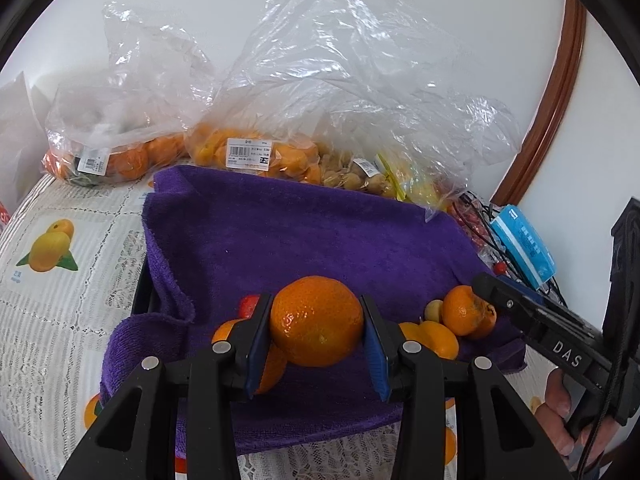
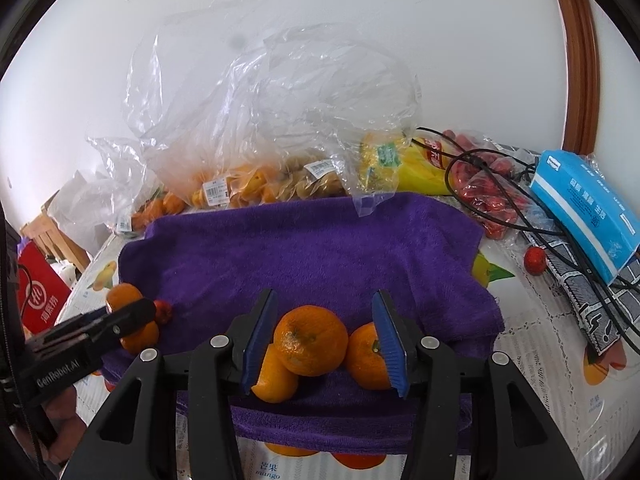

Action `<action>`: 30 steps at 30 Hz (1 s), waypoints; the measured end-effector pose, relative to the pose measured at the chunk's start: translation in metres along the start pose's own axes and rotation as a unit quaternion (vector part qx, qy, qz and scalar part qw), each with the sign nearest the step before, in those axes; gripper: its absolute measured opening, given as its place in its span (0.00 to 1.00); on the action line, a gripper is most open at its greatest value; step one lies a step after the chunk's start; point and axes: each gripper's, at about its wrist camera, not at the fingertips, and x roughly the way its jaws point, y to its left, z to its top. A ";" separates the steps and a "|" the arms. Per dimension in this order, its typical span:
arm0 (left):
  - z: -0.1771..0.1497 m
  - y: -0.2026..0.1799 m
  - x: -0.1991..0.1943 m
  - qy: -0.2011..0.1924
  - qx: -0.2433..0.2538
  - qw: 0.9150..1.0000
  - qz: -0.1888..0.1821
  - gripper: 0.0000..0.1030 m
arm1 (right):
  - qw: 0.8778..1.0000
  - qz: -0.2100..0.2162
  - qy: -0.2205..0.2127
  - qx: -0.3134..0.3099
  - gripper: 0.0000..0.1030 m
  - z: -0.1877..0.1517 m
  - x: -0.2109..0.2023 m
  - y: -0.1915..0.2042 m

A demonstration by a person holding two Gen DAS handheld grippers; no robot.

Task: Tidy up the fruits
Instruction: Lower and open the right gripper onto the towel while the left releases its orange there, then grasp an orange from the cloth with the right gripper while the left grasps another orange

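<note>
My left gripper is shut on a large orange and holds it just above the purple towel. A second orange and a small red fruit lie under its left finger. My right gripper is open over the towel's near edge, its fingers around an orange, with a yellower one below and another orange against the right pad. The right gripper's tip also shows in the left wrist view, next to those oranges.
Clear plastic bags of oranges and small yellow fruit stand behind the towel by the wall. A blue tissue pack, black cables, a bag of red fruit and one loose red fruit lie at right. A red bag is at far left.
</note>
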 end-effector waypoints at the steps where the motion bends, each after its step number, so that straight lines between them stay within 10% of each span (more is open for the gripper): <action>1: -0.001 -0.001 0.001 -0.001 0.005 1.000 0.002 0.39 | 1.000 -0.001 0.000 0.000 0.49 0.000 0.000 0.000; 30: 0.005 0.007 -0.022 -0.053 -0.025 0.998 0.012 0.60 | 0.999 -0.028 -0.018 -0.026 0.60 -0.004 -0.013 0.014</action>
